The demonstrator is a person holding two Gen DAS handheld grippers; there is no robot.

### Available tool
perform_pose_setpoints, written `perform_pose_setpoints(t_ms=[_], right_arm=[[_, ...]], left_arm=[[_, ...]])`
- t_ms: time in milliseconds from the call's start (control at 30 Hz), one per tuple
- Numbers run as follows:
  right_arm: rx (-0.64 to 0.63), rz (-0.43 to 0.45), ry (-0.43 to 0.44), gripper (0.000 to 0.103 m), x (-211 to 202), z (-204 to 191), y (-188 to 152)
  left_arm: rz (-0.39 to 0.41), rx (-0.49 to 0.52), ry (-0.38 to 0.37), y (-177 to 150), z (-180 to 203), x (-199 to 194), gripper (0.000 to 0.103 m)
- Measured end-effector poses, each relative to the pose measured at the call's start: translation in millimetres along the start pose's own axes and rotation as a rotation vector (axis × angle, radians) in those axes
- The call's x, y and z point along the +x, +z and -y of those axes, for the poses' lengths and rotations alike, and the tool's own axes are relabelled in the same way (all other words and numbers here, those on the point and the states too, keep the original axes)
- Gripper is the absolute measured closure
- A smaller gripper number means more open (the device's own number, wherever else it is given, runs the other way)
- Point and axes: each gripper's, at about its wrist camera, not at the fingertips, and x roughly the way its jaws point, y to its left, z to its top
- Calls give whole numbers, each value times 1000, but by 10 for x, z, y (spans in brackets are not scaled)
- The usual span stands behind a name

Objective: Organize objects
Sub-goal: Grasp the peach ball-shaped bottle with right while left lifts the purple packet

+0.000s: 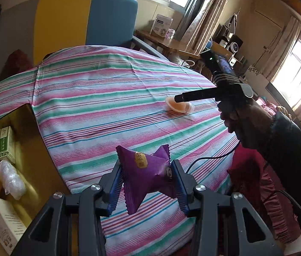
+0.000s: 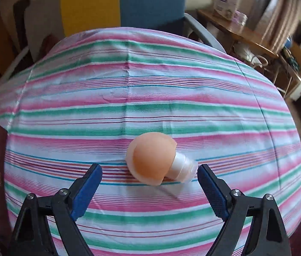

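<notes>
Item 1: purple snack packet (image 1: 145, 173), one, crimped zigzag ends, a yellow label patch on its face. Clamped between the blue pads of the left gripper (image 1: 146, 183), one pad on each side, and held in the air above the striped cloth, clear of it.

Item 2: peach mushroom-shaped object (image 2: 150, 160), one, rounded cap with a white stem. Lies on its side on the cloth near the middle, stem pointing right. In the left wrist view it shows small (image 1: 177, 104), partly hidden behind a finger of the other tool.

Item 3: right gripper (image 2: 149, 176), one. Jaws stand wide apart, empty, one blue pad on either side of the mushroom-shaped object; the right pad is just beside the stem, and contact cannot be told. The gripper is also seen from the left wrist view, carried in a hand (image 1: 235, 123) with a dark sleeve (image 1: 289, 149).

Item 4: striped cloth (image 1: 107, 98), one, pink, green and white bands, covering the surface.

Item 5: yellow-lined container (image 1: 29, 140) at the left edge of the cloth, one. Contents visible: one green-and-white box (image 1: 5, 145), one clear plastic bundle (image 1: 10, 179), one white printed box (image 1: 3, 224); further items are cut off by the frame.

Item 6: backdrop panel behind the surface, one, yellow (image 1: 63, 23) and blue.
</notes>
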Motion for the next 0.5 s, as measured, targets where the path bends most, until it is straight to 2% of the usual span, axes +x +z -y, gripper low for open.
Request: perform_pose_setpoints(t_ms=[167, 333, 367, 433, 500], right_arm=[[-122, -110, -19, 12, 391, 4, 129], [-140, -159, -7, 12, 633, 52, 209], [-138, -164, 0, 13, 669, 62, 214], [-128, -177, 21, 24, 724, 79, 216], [-126, -176, 17, 25, 753, 89, 210]], left_arm=[[11, -27, 6, -81, -112, -181, 59], [6, -67, 12, -142, -259, -248, 59], [5, -77, 13, -147, -287, -265, 59], [9, -89, 18, -165, -341, -307, 59], [11, -101, 27, -179, -388, -344, 59]])
